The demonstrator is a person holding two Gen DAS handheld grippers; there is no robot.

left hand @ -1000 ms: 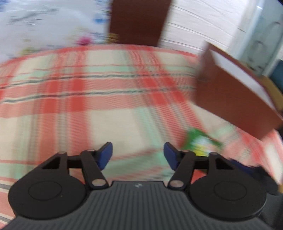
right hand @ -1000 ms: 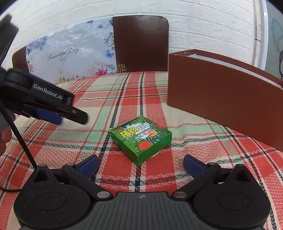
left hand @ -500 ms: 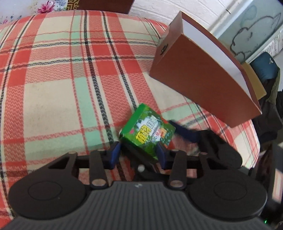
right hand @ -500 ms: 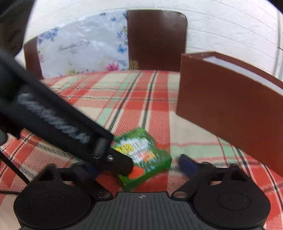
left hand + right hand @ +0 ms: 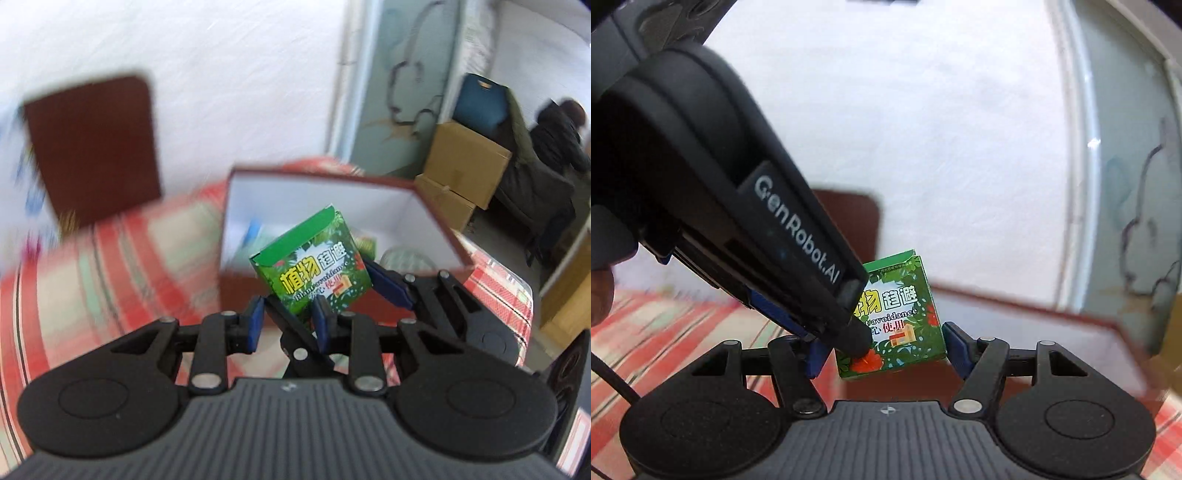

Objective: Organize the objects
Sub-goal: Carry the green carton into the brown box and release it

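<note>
A small green box [image 5: 314,258] with Chinese print is lifted above the table, tilted, in front of the open brown storage box [image 5: 332,192]. My right gripper [image 5: 882,349] is shut on the green box [image 5: 901,317], a blue pad on each side. My left gripper [image 5: 286,319] has its fingers close together around one finger of the right gripper, just below the green box; its grip on the box itself is not clear. The left gripper's black body [image 5: 738,206] crosses the right wrist view.
The brown storage box has white inner walls and holds several items [image 5: 402,254]. A red plaid tablecloth [image 5: 110,258] covers the table. A brown chair back [image 5: 92,147] stands behind it. Cardboard boxes [image 5: 461,173] and a seated person [image 5: 557,129] are at the far right.
The green box has been picked up off the tablecloth and carried up toward the open brown box. Both grippers rose with it and tilted upward.
</note>
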